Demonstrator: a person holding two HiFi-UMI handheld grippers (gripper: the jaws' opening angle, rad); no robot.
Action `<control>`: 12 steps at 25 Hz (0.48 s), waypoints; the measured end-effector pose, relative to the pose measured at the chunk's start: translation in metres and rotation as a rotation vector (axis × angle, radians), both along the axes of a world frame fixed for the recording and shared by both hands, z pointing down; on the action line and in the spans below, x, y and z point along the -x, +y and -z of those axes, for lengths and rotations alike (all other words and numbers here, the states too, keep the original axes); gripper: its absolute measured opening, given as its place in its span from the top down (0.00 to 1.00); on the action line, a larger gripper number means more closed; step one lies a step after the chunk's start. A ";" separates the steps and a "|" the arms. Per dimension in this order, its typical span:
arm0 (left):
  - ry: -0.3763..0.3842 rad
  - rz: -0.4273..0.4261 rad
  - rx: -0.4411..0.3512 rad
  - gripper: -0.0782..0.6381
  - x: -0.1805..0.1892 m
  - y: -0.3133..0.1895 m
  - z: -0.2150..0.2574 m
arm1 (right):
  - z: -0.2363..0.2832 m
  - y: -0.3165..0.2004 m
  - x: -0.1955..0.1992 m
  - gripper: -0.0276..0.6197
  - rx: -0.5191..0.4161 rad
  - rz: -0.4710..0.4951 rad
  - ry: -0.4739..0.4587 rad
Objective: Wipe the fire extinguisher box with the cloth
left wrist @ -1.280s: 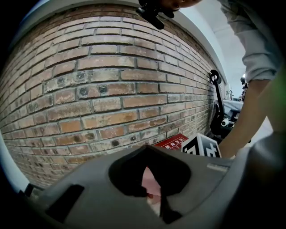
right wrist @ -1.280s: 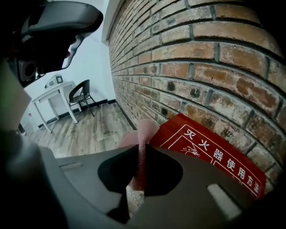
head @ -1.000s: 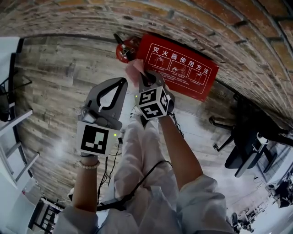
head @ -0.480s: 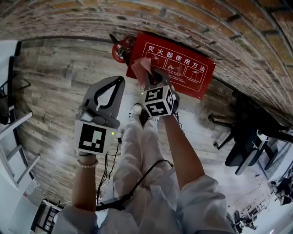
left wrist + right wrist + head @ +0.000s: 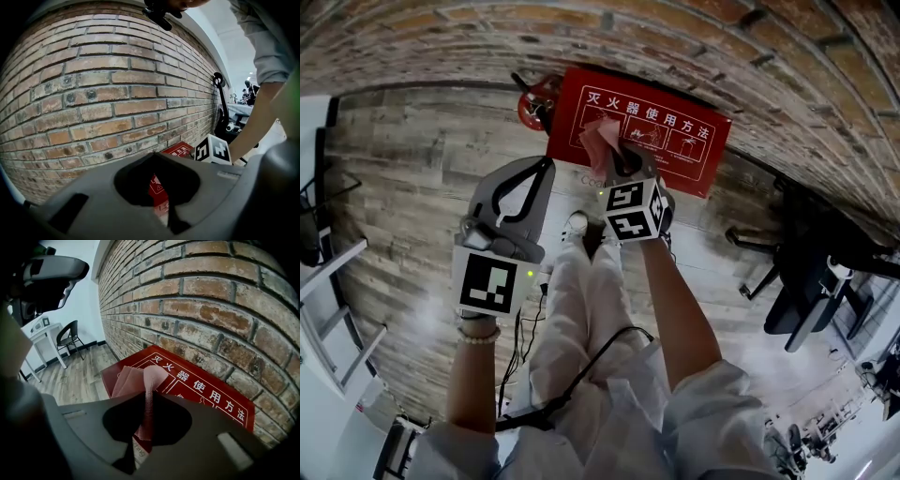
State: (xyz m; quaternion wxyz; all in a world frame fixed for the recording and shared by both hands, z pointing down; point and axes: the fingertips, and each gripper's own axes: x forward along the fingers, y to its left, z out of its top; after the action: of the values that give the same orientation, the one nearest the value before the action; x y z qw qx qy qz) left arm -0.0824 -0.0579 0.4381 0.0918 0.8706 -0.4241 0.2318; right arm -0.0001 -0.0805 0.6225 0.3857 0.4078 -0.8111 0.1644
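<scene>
The red fire extinguisher box (image 5: 675,141) reads 灭火器使用方法; its smaller print is unreadable. The right gripper (image 5: 616,156) clamps the pink cloth (image 5: 600,136), and the left gripper (image 5: 547,166) has its jaws together.

A grey plastic left gripper (image 5: 547,165) is seen, its broad curved fingers (image 5: 502,184) framing a teardrop-shaped opening. A white cube with a black square marker (image 5: 492,281) is fixed at its near end, and a small green light (image 5: 531,274) is set beside it. A similar black-and-white marker cube (image 5: 634,210) is carried on the right gripper (image 5: 623,161). Pale sleeves (image 5: 712,412), light trousers (image 5: 586,300), a white shoe (image 5: 576,223) and a beaded bracelet (image 5: 478,335) are worn. A black cable (image 5: 605,349) is draped over the trousers.
</scene>
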 end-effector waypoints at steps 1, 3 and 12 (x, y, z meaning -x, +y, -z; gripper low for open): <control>0.000 -0.003 0.000 0.89 -0.002 -0.001 0.000 | 0.000 0.000 -0.003 0.91 -0.001 -0.005 0.002; -0.001 -0.011 0.001 0.89 -0.007 -0.001 0.000 | 0.000 0.000 -0.010 0.91 -0.002 -0.016 0.005; 0.000 -0.053 0.005 0.89 -0.028 0.000 -0.001 | 0.000 0.006 -0.045 0.91 -0.009 -0.066 0.020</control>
State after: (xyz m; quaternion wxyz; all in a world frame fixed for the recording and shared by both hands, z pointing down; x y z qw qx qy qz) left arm -0.0545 -0.0579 0.4395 0.0879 0.8812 -0.4005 0.2353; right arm 0.0446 -0.0745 0.6226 0.3864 0.4379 -0.7939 0.1691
